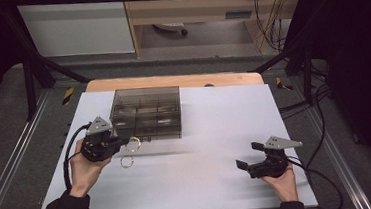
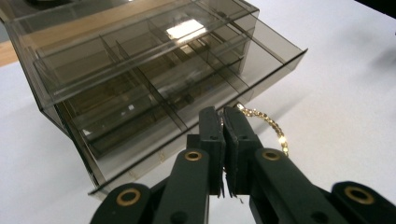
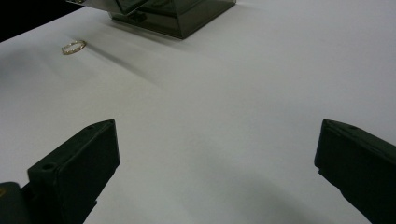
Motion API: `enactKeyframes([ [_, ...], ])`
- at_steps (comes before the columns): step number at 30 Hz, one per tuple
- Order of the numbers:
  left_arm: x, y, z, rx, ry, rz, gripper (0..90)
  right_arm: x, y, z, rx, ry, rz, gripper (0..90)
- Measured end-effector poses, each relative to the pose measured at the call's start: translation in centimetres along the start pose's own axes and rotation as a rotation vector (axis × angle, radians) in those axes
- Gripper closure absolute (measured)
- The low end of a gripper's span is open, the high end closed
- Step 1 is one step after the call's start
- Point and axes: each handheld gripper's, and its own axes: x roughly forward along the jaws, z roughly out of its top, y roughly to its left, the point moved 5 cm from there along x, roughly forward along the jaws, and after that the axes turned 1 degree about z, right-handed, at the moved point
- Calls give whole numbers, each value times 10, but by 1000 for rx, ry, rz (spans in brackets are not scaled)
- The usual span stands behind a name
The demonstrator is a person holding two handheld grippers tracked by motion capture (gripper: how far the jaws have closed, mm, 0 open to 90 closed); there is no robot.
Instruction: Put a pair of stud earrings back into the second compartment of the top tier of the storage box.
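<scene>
While the left tool is clenched on a gold bracelet just before the smoky drawer box | bracelet: light, thin, likely slippery; grip the rim | second bracelet lies on the tabletop | right tool released, hovering low, well apart.

text: none legible | labels: none | numbers: none | signs: none
</scene>
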Motion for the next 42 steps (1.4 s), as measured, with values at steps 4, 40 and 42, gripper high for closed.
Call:
enactKeyframes([
  [4, 2, 1, 5, 7, 6, 4, 864, 0, 0, 0, -1, -3, -1, 6],
  [40, 71, 17, 24, -41, 51, 84, 862, 0, 0, 0, -2, 4, -1, 5],
  [42, 75, 18, 21, -39, 61, 86, 861, 0, 0, -1, -3, 4, -1, 6],
])
